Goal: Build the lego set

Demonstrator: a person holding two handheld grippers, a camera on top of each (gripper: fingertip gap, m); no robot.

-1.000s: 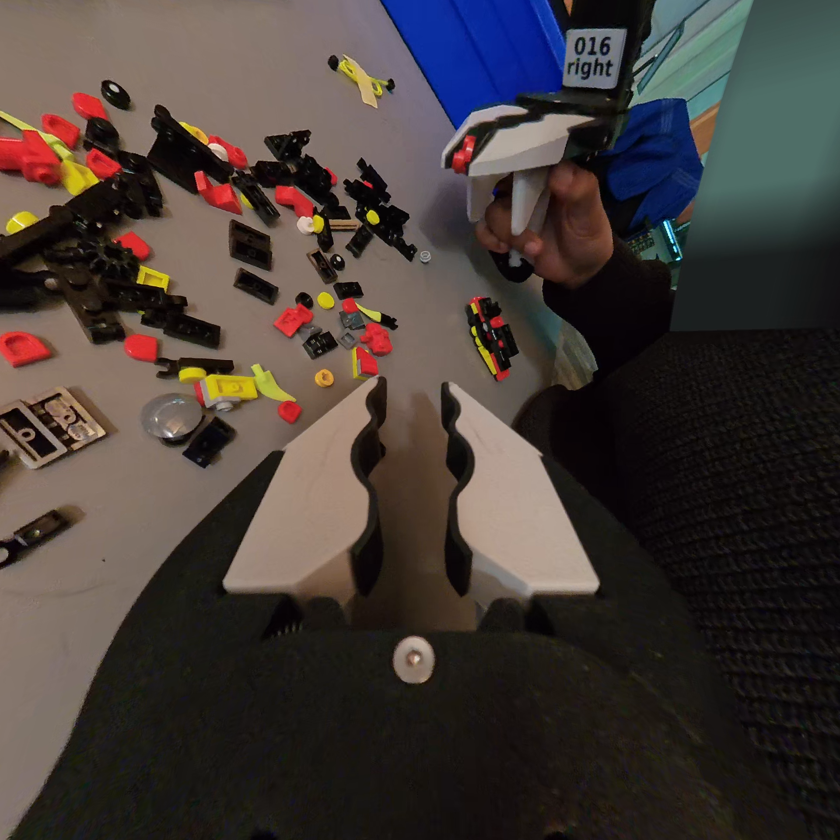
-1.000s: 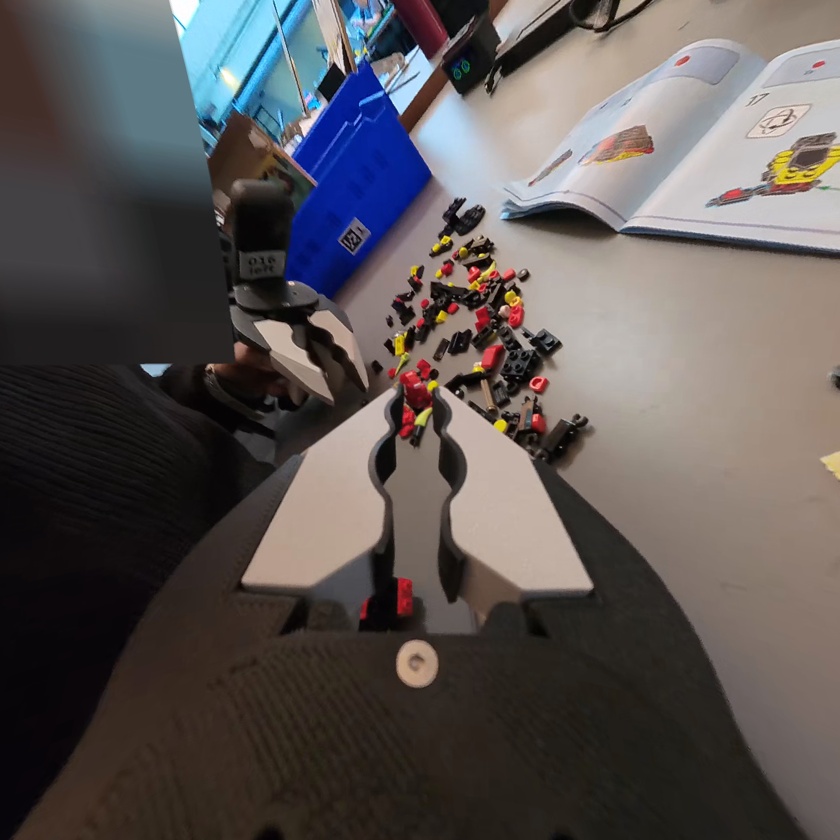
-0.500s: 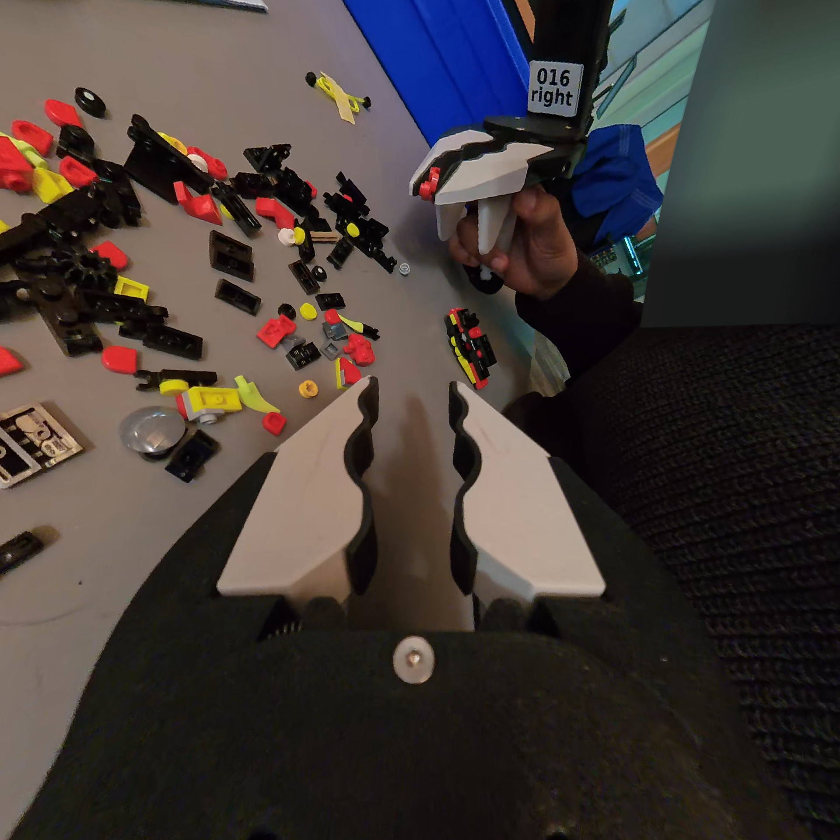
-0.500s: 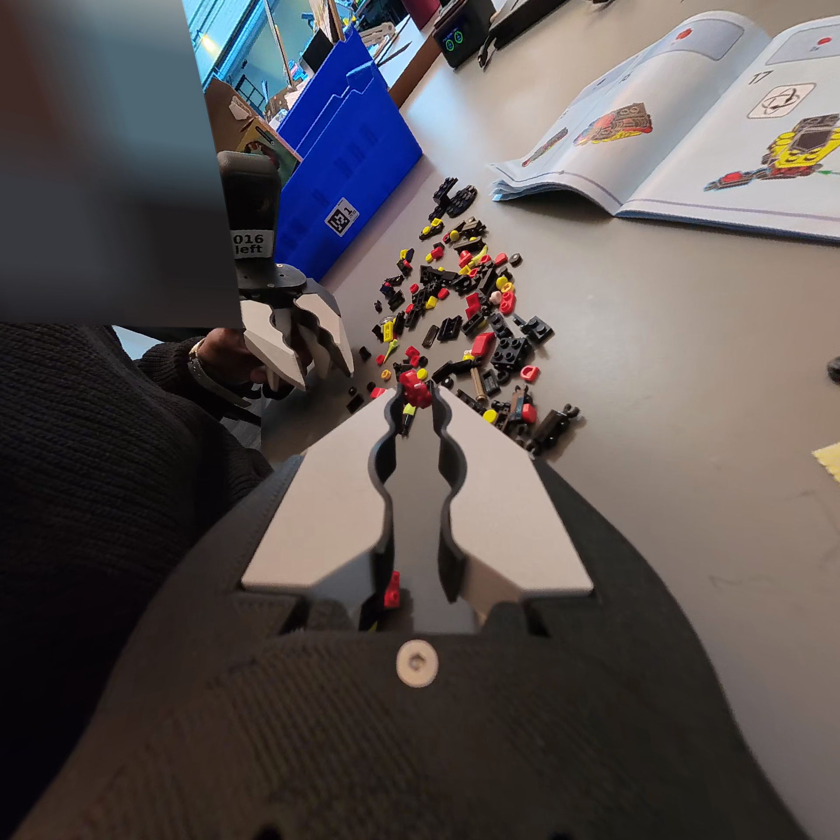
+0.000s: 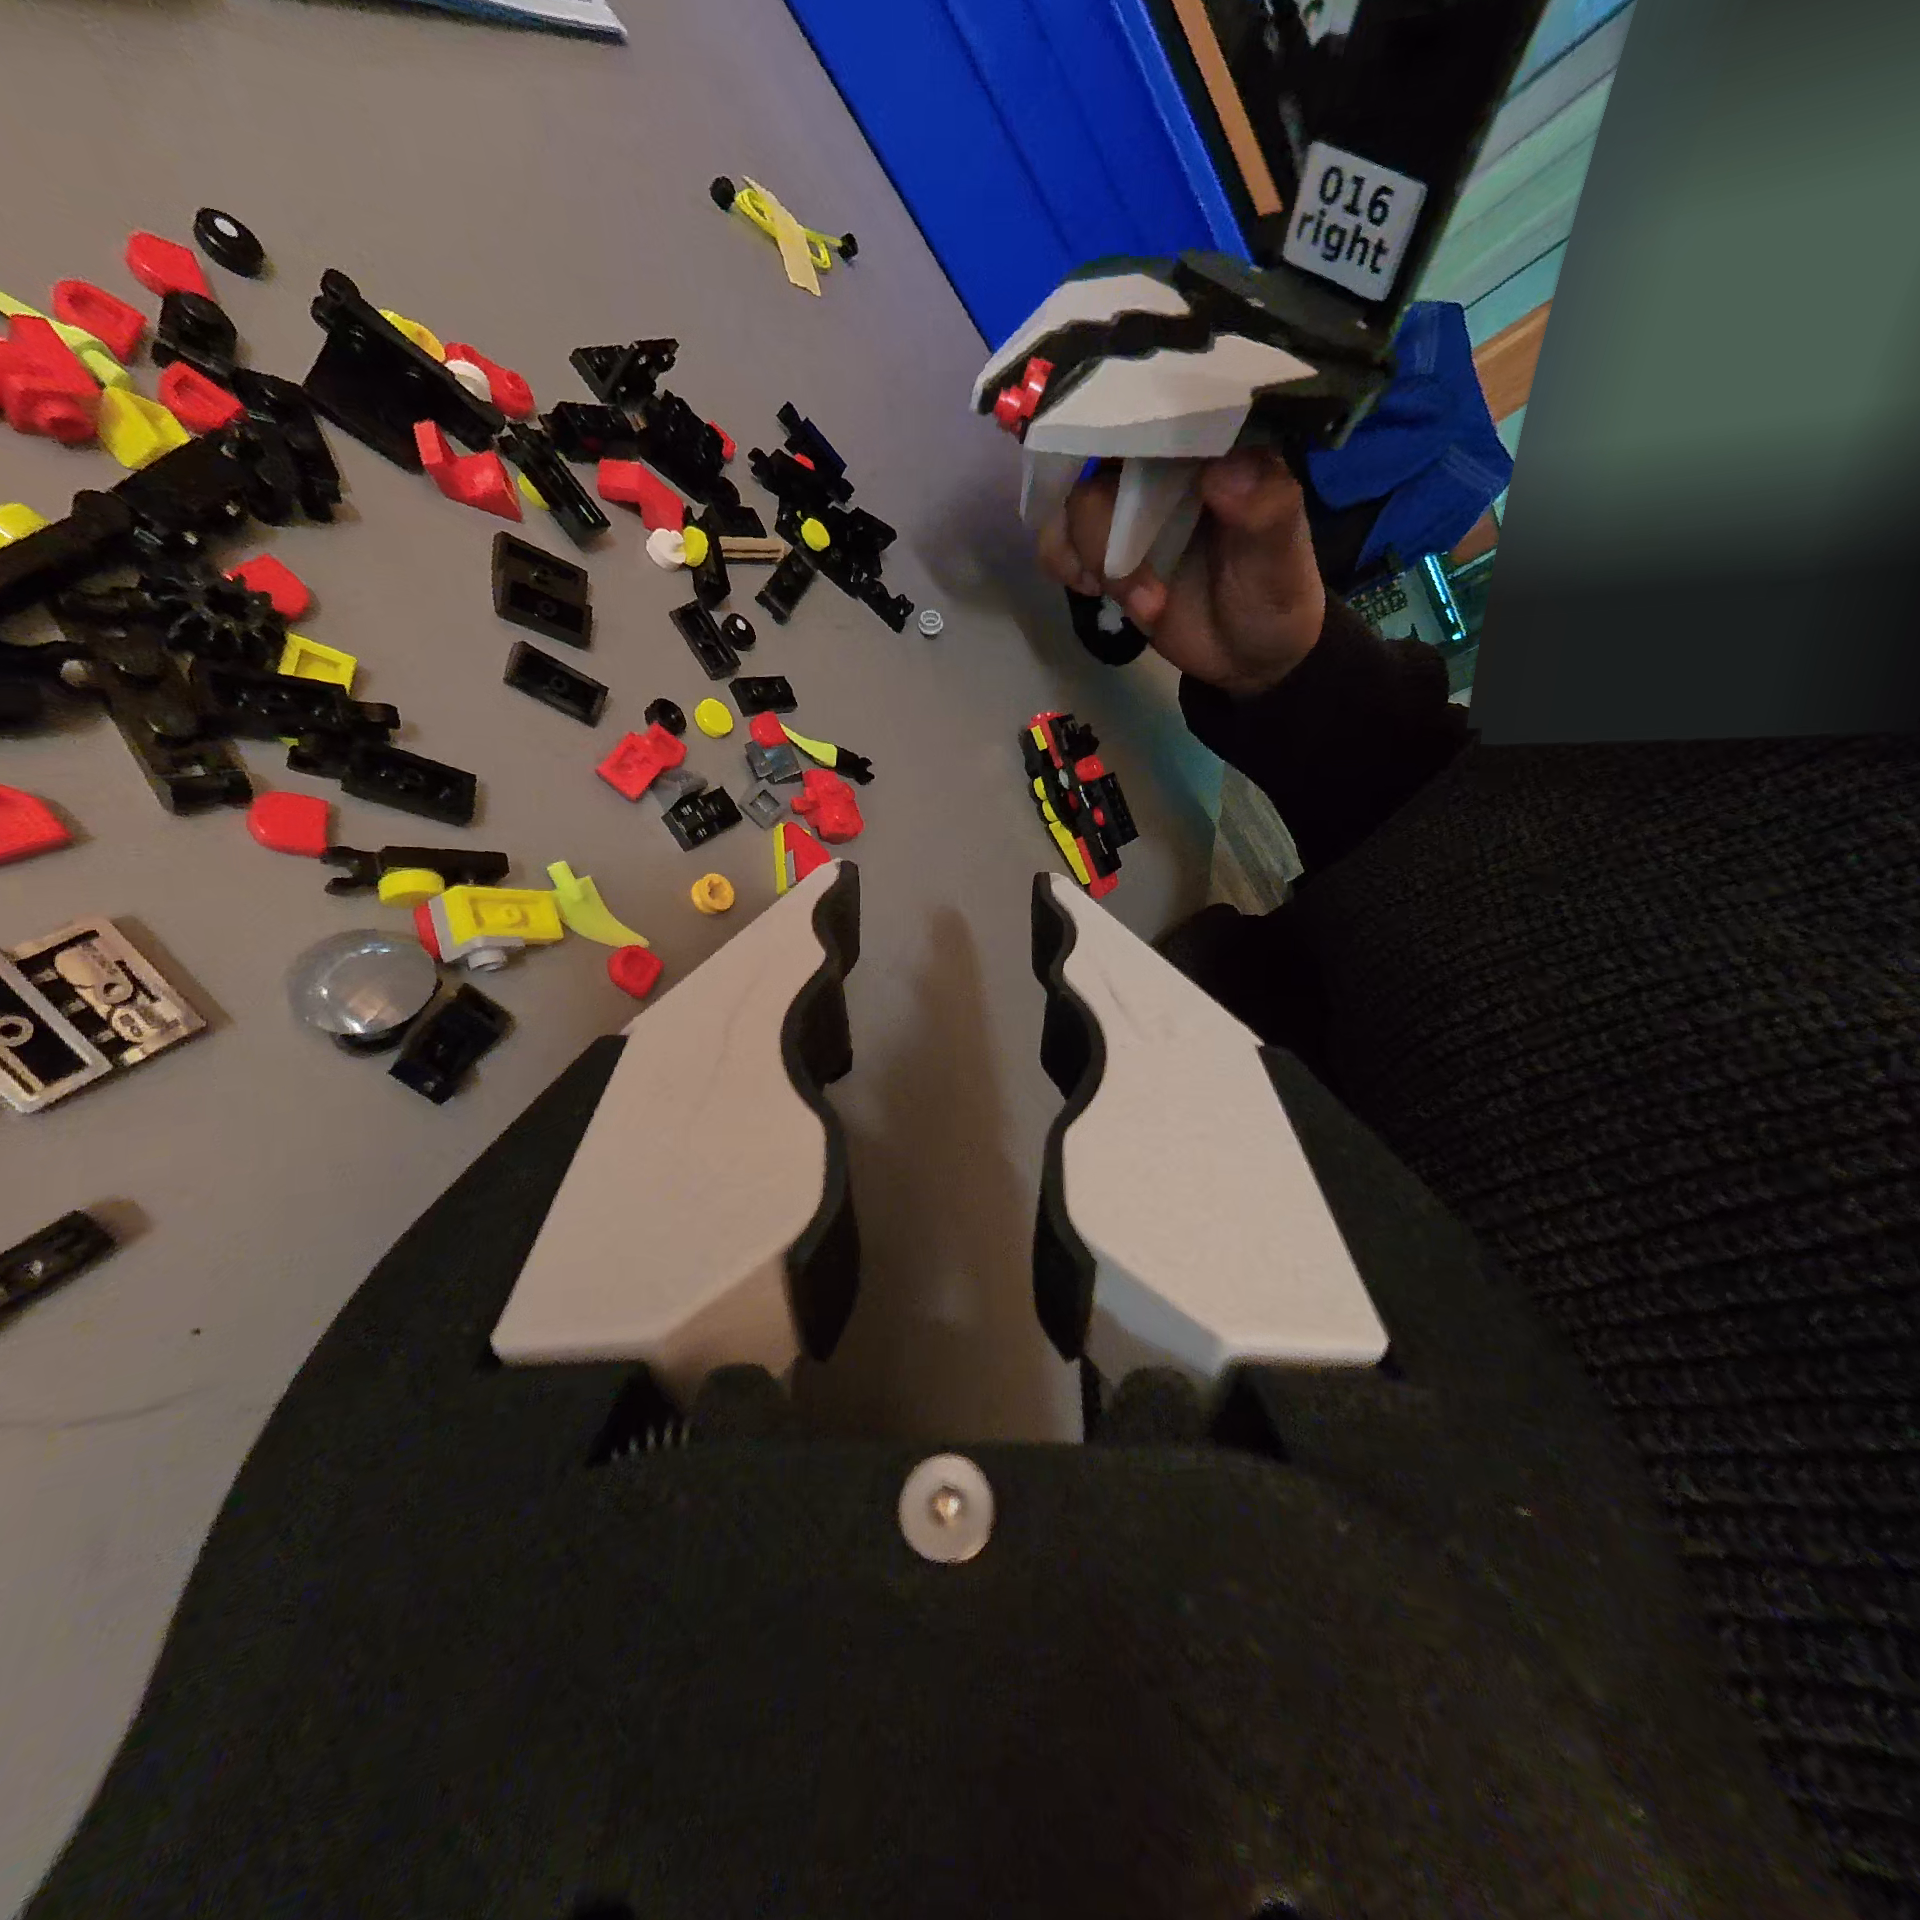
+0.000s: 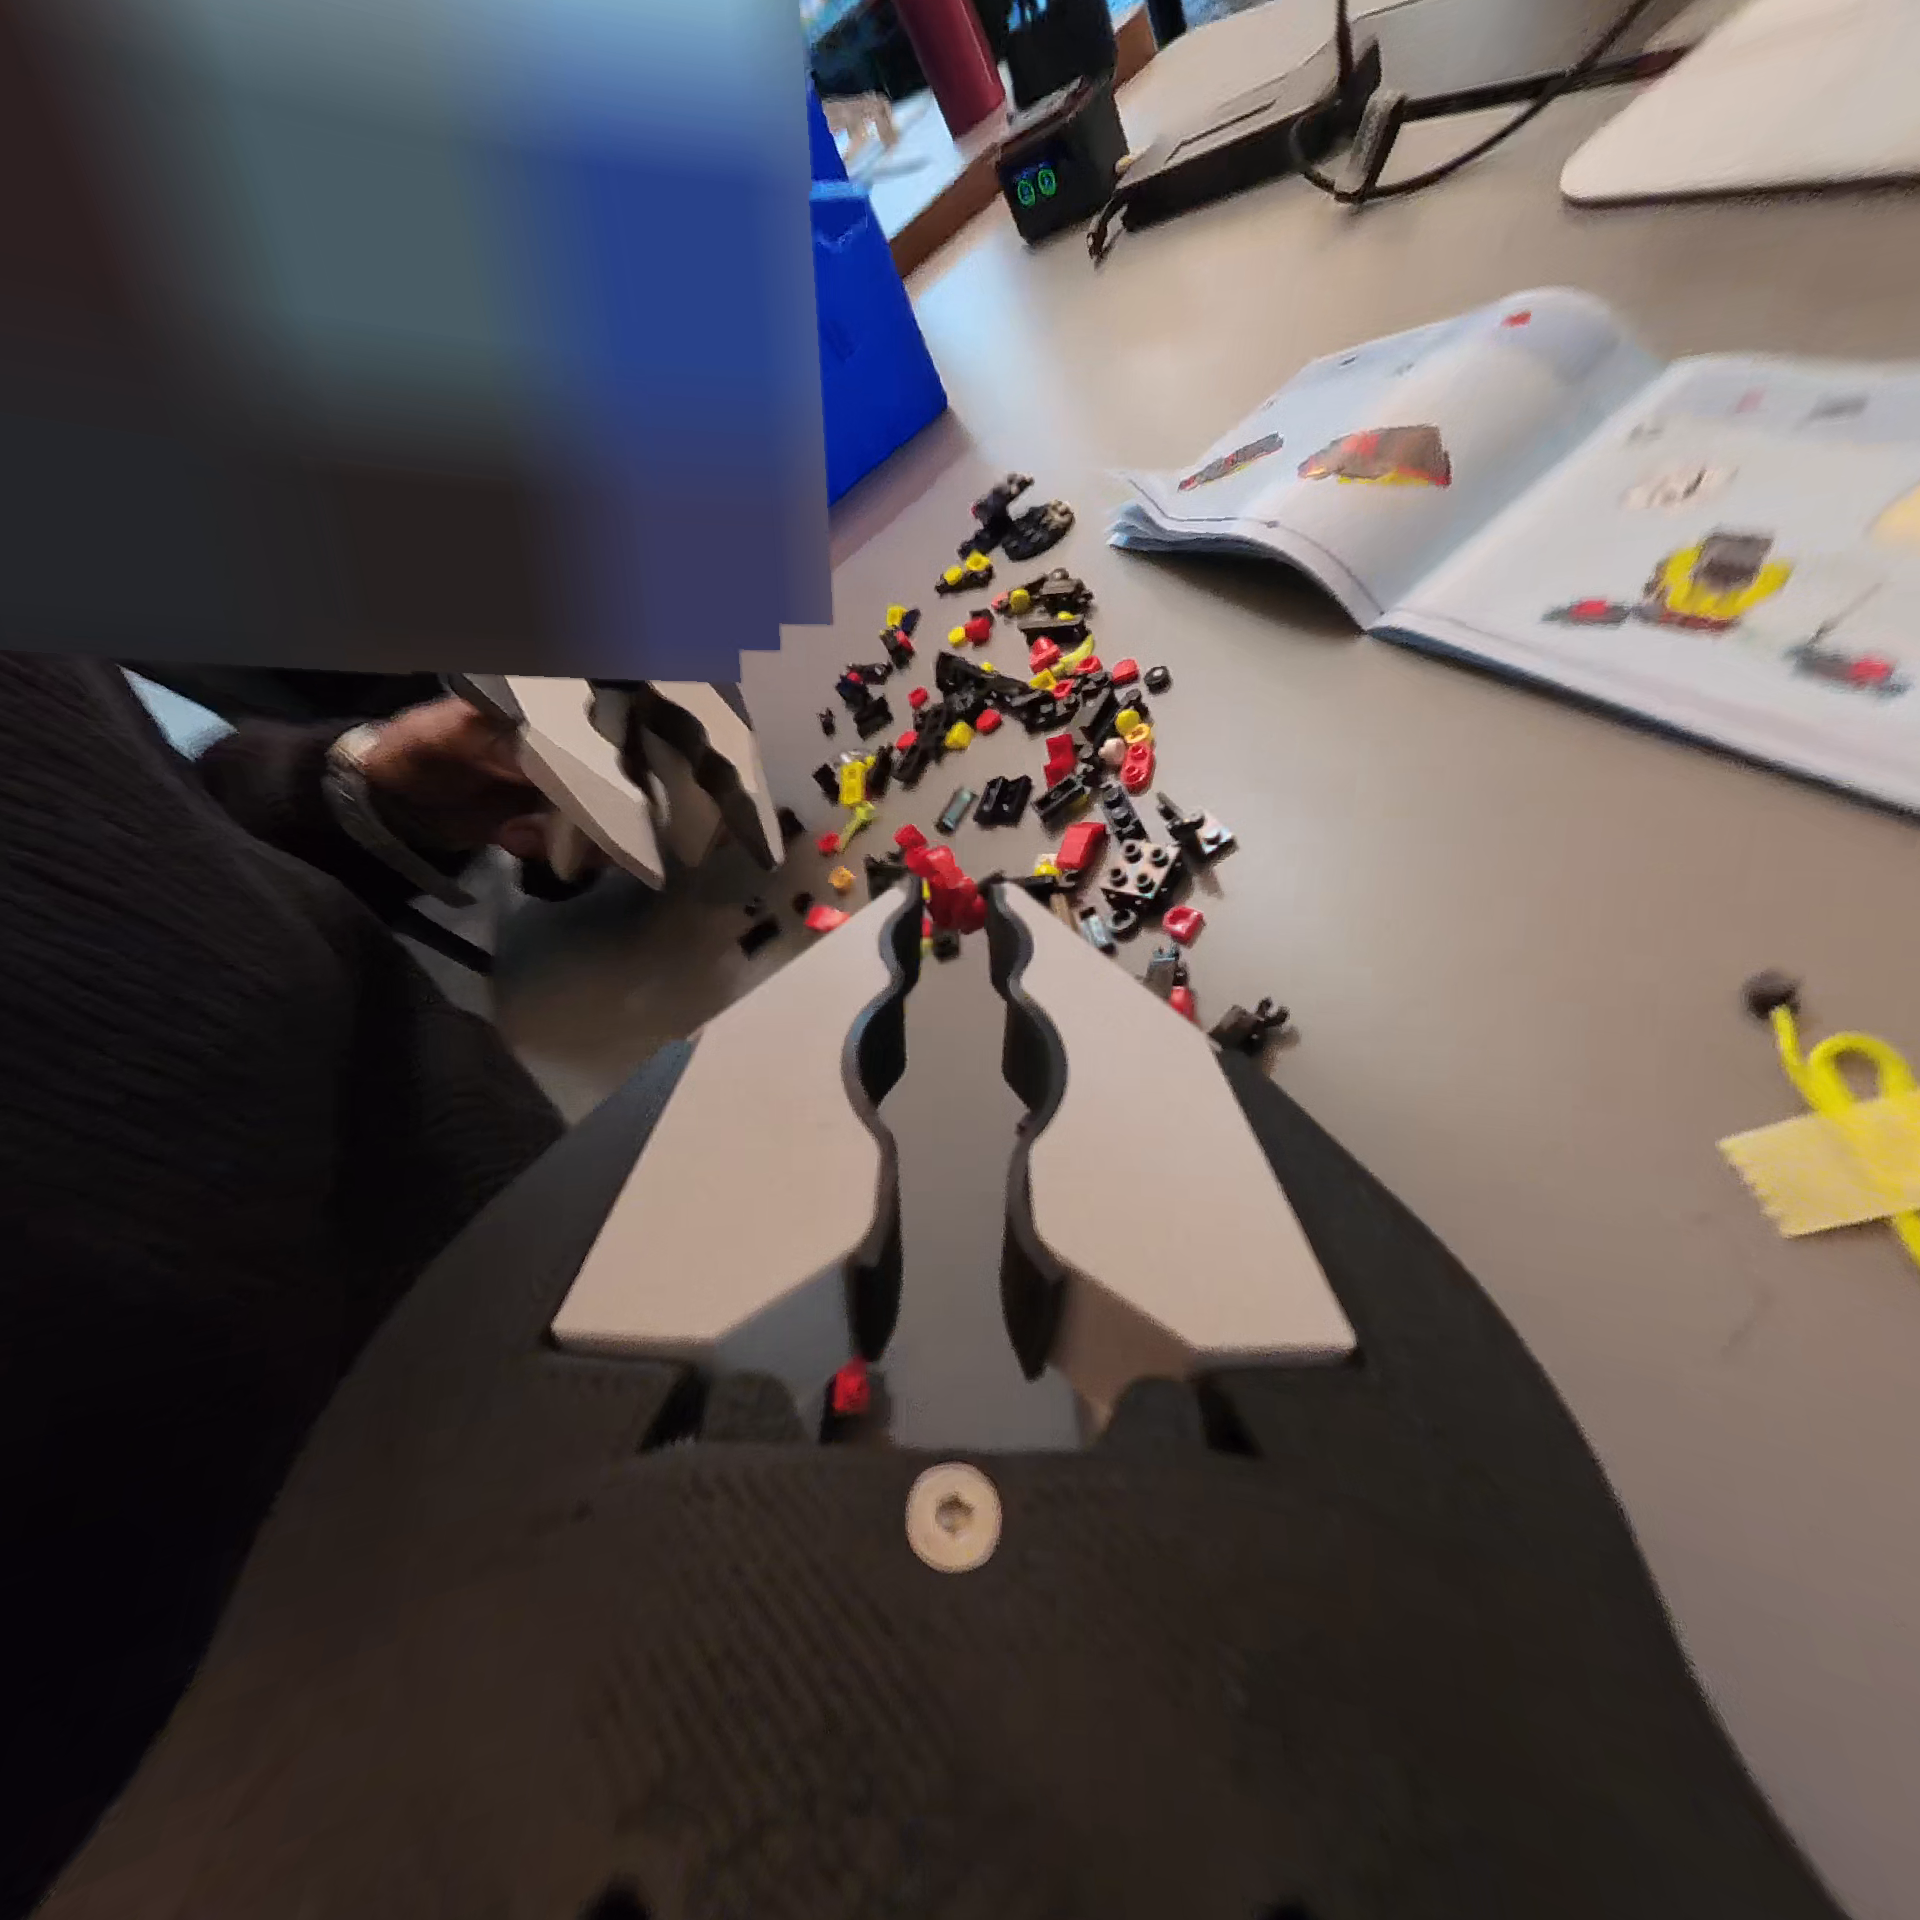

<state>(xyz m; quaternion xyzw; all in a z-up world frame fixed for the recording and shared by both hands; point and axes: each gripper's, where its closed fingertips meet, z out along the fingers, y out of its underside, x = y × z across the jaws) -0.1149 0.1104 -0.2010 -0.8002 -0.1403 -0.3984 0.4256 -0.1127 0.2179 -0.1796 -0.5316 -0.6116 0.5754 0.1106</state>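
Left wrist view looked down on a grey table (image 5: 540,125) strewn with small red, yellow and black toy bricks (image 5: 540,603), with a blue bin (image 5: 1018,156) standing at its far side. The left gripper (image 5: 945,894) hung over a bare patch of table near the front edge, its jaws spread with nothing between them. Just beyond its right fingertip lay a small built piece of black, red and yellow bricks (image 5: 1081,800), close to the table edge, and a red and yellow wedge (image 5: 800,854) lay just beside its left fingertip. Farther left sat a clear dome (image 5: 358,987) and a silver sticker sheet (image 5: 94,1003).

The right gripper (image 5: 1023,400), held up in a hand (image 5: 1226,582) above the table and well apart from the left one, pinched a small red brick piece (image 6: 951,883) at its fingertips. In the right wrist view an open booklet (image 6: 1558,499) lay on the far right, a yellow cord with tape (image 6: 1839,1122) lay near the right edge, and a small black device (image 6: 1060,171) and cables stood at the back. The stretch of table between the brick pile and the booklet was bare, as was the strip along the front edge by the person's dark sleeve (image 5: 1340,748).
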